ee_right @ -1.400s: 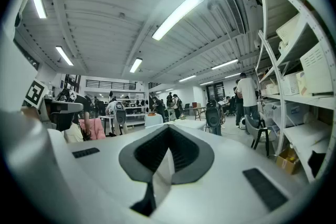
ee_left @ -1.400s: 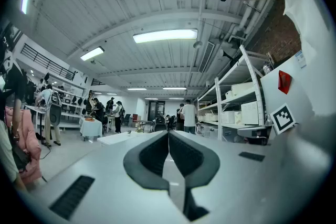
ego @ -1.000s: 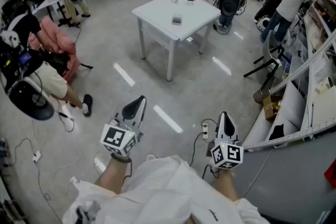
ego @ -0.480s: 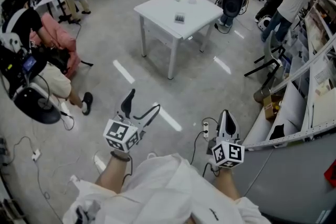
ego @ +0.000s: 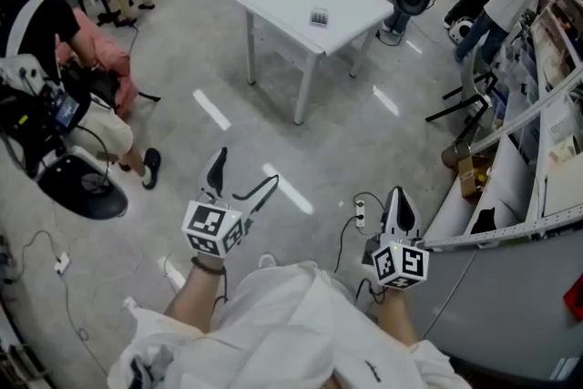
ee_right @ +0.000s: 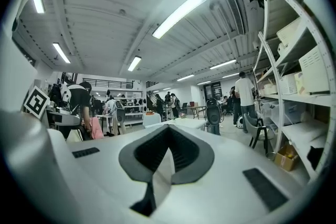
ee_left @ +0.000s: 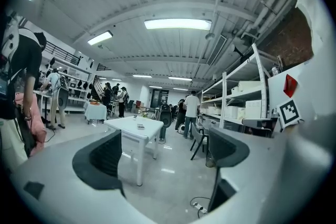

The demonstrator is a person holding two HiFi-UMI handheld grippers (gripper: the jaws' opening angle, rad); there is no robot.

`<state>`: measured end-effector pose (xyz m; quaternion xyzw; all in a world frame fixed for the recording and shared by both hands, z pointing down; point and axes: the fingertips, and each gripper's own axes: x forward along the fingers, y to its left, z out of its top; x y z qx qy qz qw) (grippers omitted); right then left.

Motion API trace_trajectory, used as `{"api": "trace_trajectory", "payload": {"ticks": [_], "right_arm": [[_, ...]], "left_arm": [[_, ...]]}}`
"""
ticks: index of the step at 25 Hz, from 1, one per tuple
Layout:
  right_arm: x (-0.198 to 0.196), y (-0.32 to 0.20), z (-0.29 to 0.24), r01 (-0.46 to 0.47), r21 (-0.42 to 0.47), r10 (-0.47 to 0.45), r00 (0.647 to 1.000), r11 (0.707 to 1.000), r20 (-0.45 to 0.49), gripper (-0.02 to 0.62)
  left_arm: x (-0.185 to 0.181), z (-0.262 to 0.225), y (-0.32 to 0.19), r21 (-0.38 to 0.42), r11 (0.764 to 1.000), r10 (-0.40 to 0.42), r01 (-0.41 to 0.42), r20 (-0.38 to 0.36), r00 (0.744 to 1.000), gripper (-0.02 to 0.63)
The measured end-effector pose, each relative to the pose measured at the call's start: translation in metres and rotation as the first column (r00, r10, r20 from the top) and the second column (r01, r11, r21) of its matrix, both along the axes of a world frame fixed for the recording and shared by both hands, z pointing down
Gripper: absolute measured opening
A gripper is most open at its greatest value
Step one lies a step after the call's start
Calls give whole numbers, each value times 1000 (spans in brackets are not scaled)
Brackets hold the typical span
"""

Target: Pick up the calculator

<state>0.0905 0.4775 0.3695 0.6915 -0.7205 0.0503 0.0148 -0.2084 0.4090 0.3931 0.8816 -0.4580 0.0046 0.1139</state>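
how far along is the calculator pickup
Barely started. Done: the left claw has just been opening and stands wide with nothing between its jaws. In hand: nothing; the right claw is shut and empty. Left: the small grey rectangular calculator lies on the white square table, far ahead, so the walk over, the grasp and the lift all remain.

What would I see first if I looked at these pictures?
The white table stands out in the open ahead, with the small calculator on top. Nearer, at the bottom of the head view, are two hand-held tools: the left tool has just been opening its jaws wide with nothing between them, and the right tool is shut.
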Motion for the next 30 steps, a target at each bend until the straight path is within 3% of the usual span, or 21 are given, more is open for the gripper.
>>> {"api": "trace_trajectory", "payload": {"ticks": [17,30], "right_arm": [[-12,-12,15,3,-24,-2,999,1000,38,18],[25,-104,30,33,-25,-31,997,999,76,17]], "left_arm": [[-10,7,-12,-18,1000,-16,17,25,1000,494],[39,10,-97,-23,1000,-20,21,47,999,494]]}}
